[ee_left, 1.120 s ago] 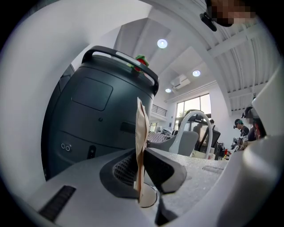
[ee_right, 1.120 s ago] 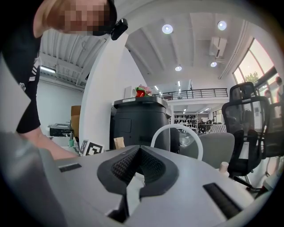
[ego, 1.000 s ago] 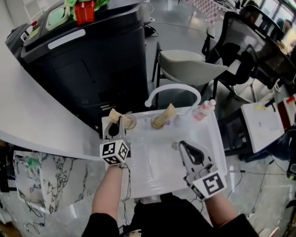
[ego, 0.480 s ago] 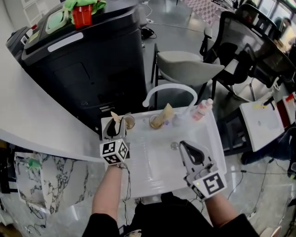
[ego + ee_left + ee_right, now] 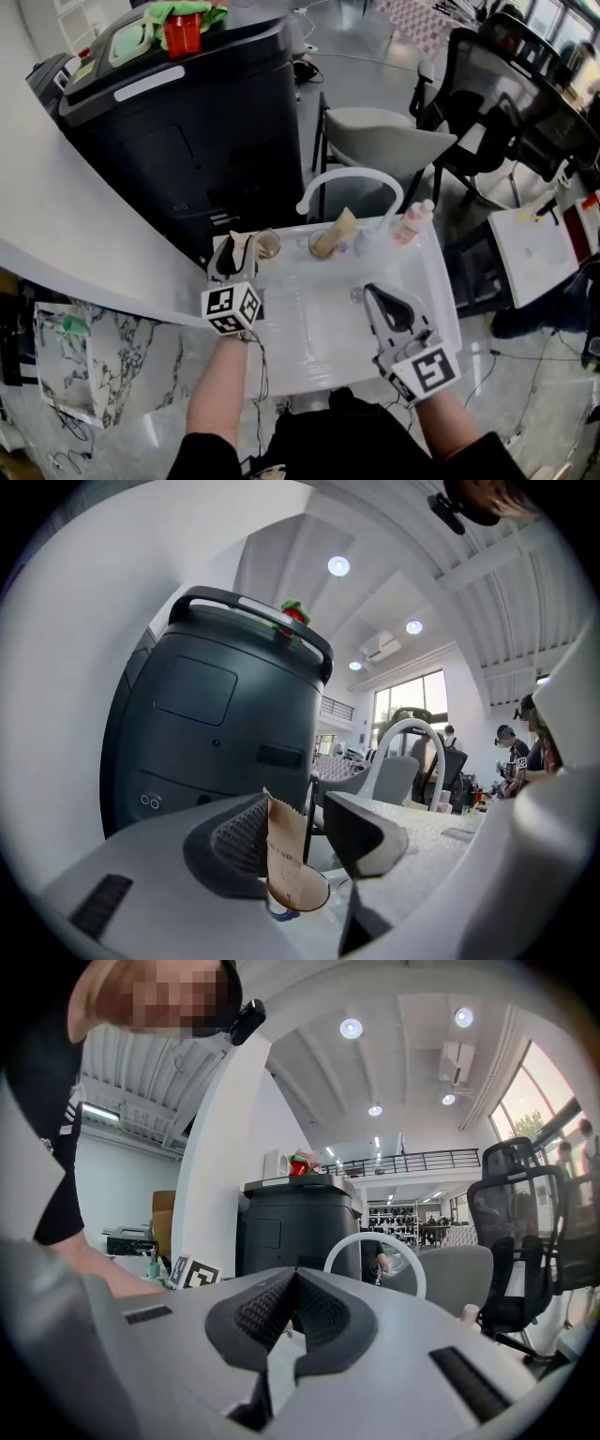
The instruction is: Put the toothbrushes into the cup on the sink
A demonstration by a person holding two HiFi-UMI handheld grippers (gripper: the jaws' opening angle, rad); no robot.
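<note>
As left tool (image 5: 306, 834) opens, wrapped toothbrush (image 5: 285, 844) stands near-upright in cup (image 5: 313, 898).

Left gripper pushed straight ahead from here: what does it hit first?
The left gripper, whose jaws have just been opening, would probably first meet the paper-wrapped toothbrush standing in the cup between them.

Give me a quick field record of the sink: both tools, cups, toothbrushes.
left tool: open, jaws have just been opening, one on either side of a wrapped toothbrush
wrapped toothbrush: stands in the left cup, not gripped
right cup: holds a second wrapped toothbrush
right tool: shut, empty, over the sink
faucet: arched, behind the cups
</note>
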